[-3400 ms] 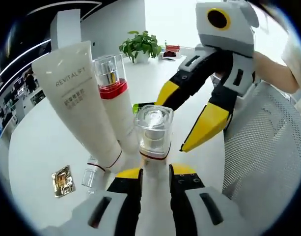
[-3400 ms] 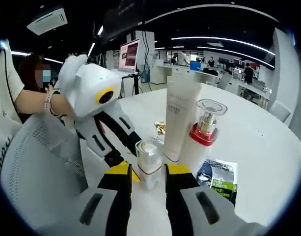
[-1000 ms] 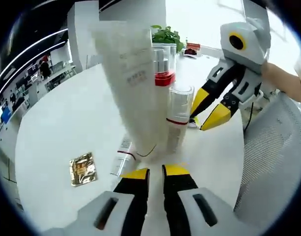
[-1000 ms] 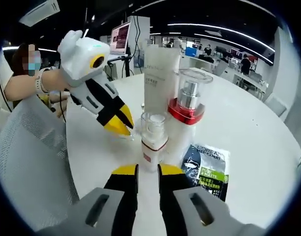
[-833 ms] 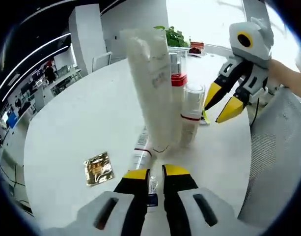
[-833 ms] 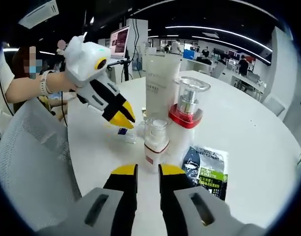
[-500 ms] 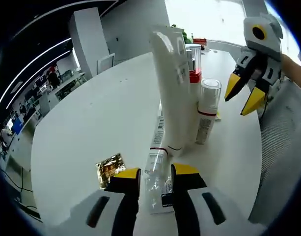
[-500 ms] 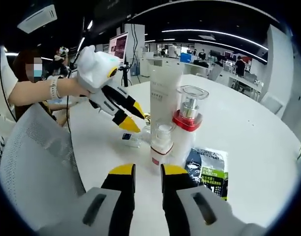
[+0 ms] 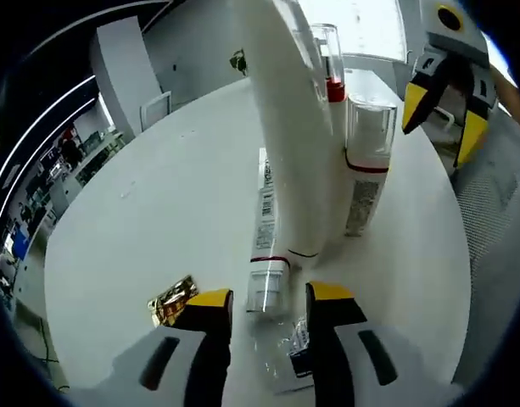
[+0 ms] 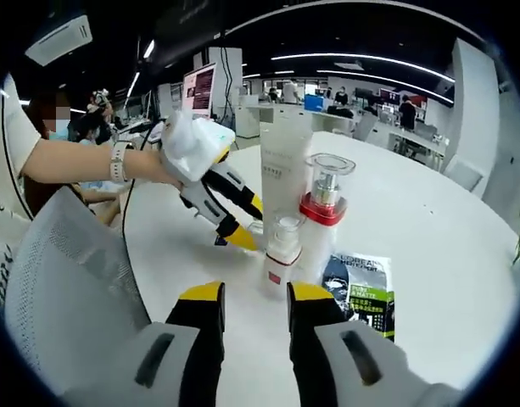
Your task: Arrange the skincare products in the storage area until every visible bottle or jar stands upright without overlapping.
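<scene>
A slim bottle [image 9: 265,222] with a barcode and a clear cap lies on its side on the white table [image 9: 158,195]. Its cap sits between the open jaws of my left gripper [image 9: 266,297]. Beside it stand a tall white tube [image 9: 285,127], a pump bottle with a red collar [image 9: 331,68] and a small clear-capped bottle [image 9: 364,165]. In the right gripper view the tube [image 10: 285,165], the pump bottle [image 10: 325,216] and the small bottle [image 10: 280,252] stand close together. The left gripper [image 10: 239,231] points down at the table beside them. My right gripper [image 10: 255,295] is open, holds nothing, and stays short of the bottles.
A gold sachet [image 9: 169,298] lies left of the left jaws, and a clear packet [image 9: 290,360] lies under them. A dark green sachet [image 10: 361,292] lies flat by the pump bottle. A mesh chair back [image 10: 64,280] and a person's arm [image 10: 73,161] are at the left.
The left gripper has dropped towards the lying bottle and its jaws have spread around the cap. The right gripper has drawn back and its jaws have widened.
</scene>
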Demonstrator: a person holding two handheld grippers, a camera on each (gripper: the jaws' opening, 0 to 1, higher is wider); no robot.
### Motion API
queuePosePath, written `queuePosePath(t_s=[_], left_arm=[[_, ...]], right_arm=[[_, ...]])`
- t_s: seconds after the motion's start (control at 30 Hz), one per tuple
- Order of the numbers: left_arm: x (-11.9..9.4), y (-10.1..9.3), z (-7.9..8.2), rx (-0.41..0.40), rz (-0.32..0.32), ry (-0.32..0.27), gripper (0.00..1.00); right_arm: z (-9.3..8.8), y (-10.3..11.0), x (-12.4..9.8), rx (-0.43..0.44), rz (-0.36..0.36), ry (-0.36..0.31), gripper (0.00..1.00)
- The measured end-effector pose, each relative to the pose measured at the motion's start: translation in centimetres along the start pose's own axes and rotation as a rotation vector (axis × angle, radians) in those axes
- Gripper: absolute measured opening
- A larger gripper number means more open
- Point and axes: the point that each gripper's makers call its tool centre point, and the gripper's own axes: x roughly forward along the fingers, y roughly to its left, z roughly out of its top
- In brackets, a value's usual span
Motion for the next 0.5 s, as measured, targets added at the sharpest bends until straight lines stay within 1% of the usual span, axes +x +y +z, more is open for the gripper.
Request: queuePosePath(t_s=[0.07, 0.23, 0.37, 0.5], left_arm=[[0.2, 0.0, 0.1, 0.004, -0.007, -0.001, 0.30], [0.8, -0.1, 0.0, 0.005, -0.020, 0.007, 0.27], [1.0, -0.2, -0.2, -0.010, -0.024, 0.011, 0.23], [1.2, 0.1, -0.2, -0.007, -0.024, 0.012, 0.21]], right_arm=[[0.3, -0.1, -0.2, 0.011, -0.009, -0.013, 0.34], [0.6, -0.2, -0.6, 0.025, -0.023, -0.031, 0.38], [0.7, -0.2, -0.9, 0.032, -0.023, -0.039, 0.39], [0.9, -0.2, -1.0, 0.038, -0.025, -0.045, 0.40]])
